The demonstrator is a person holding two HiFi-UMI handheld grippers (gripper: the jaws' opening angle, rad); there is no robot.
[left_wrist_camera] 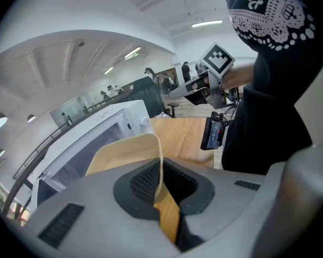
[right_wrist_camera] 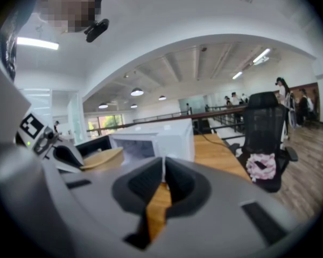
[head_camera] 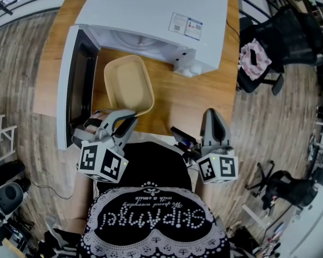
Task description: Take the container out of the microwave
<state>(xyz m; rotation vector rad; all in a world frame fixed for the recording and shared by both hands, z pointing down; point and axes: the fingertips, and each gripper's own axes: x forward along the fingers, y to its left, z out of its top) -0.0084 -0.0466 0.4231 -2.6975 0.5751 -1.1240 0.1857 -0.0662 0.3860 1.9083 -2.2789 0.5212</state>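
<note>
L tool (left_wrist_camera: 160, 184) clenched on the near rim of the container (head_camera: 128, 82). Container is already out of the microwave (head_camera: 151, 15), just in front of its opening and beside its open door (head_camera: 70, 85), over the counter (head_camera: 196, 98). R tool (right_wrist_camera: 162, 181) clenched on nothing, further out in front of the microwave, near the person's body.

Risks (my read):
- Grip is on one thin rim only, so the container could tilt or slip out if swung fast.
- Door is just beside the container, so a sideways pull could knock it.
- R tool gives no support, so no backup.

Views:
- L tool view shows the rim pinched betw. the pads; head view doesn't resolve that.
- Head view shows the whole container vs. the microwave and looks empty inside.
- R tool view confirms the jaws are together w/ nothing betw. them.
- Can't tell in any view whether the container rests on the counter.
</note>
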